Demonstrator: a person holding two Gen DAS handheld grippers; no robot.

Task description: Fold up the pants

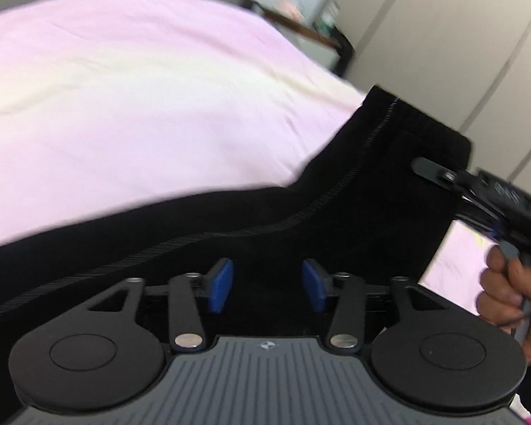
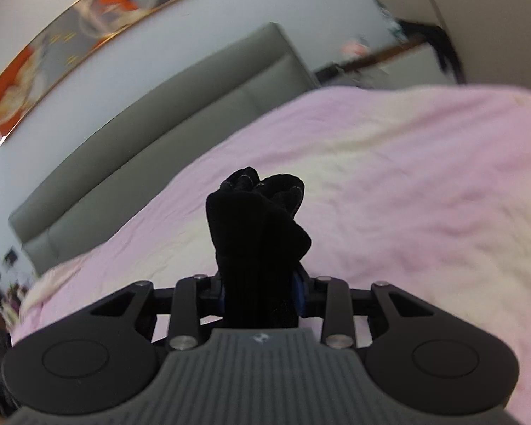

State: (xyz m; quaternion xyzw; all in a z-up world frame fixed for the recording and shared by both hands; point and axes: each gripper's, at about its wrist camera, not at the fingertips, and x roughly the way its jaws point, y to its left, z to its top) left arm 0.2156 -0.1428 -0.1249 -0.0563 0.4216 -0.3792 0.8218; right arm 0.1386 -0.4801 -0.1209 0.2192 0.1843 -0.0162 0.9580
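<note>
Right, status. My right gripper (image 2: 262, 294) is clamped on a bunched wad of the black pants (image 2: 256, 233); fabric fills the whole gap between the blue pads (image 2: 298, 292) and sticks out ahead of the tips in a lumpy knot. From the left wrist view I see the same gripper off to my right, pinching the far corner of the pants (image 1: 354, 191) at what looks like the waistband end, with the person's hand (image 1: 509, 287) on its handle.

My left gripper (image 1: 267, 285) has its jaws parted, pads not pressing on anything. Black cloth lies just ahead of and under the tips, but nothing is pinched there. So the garment hangs from one grip only, stretched from the right gripper down across the front of the left one, over the pink bedspread (image 1: 124, 106).

Risks as I judge them:
- Right grip is on a wad, not a flat edge. Layers can slide out unevenly, and the fold line goes crooked.
- Left jaws close on the wrong layer or on the seam (image 1: 336, 191) running ahead of them, and I drag one leg only.
- Left closes too low and grabs bedspread with the pants.
- Both views are motion-blurred. Closing the left while things swing likely means a miss.

Can't tell how much of the pants lies on the bed below the left tool.
</note>
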